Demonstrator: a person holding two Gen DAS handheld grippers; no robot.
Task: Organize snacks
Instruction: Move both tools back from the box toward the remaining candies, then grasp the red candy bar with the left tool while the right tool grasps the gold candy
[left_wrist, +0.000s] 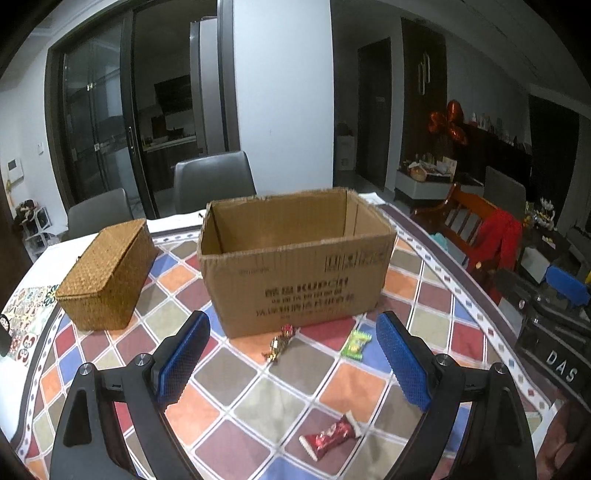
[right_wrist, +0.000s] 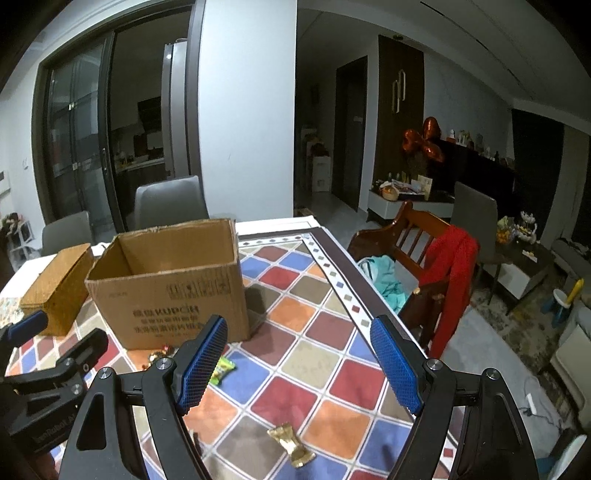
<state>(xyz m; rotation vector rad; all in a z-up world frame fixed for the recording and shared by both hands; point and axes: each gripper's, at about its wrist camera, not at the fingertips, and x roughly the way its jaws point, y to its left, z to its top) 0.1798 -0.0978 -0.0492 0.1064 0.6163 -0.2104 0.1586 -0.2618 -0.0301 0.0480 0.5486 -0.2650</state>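
An open cardboard box (left_wrist: 295, 273) (right_wrist: 173, 291) stands on the table with the chequered cloth (left_wrist: 258, 398). In front of it lie a red-and-gold candy (left_wrist: 280, 341) (right_wrist: 158, 356) and a green wrapped candy (left_wrist: 355, 343) (right_wrist: 221, 370). A red wrapped snack (left_wrist: 330, 434) lies nearer, below my left gripper (left_wrist: 291, 328), which is open and empty. A gold wrapped snack (right_wrist: 291, 445) lies under my right gripper (right_wrist: 297, 334), also open and empty. The left gripper (right_wrist: 48, 332) shows at the left edge of the right wrist view.
A woven lidded basket (left_wrist: 107, 273) (right_wrist: 55, 288) sits left of the box. Grey chairs (left_wrist: 214, 181) stand behind the table. A wooden chair (right_wrist: 410, 236) with red cloth (right_wrist: 452, 280) stands past the table's right edge.
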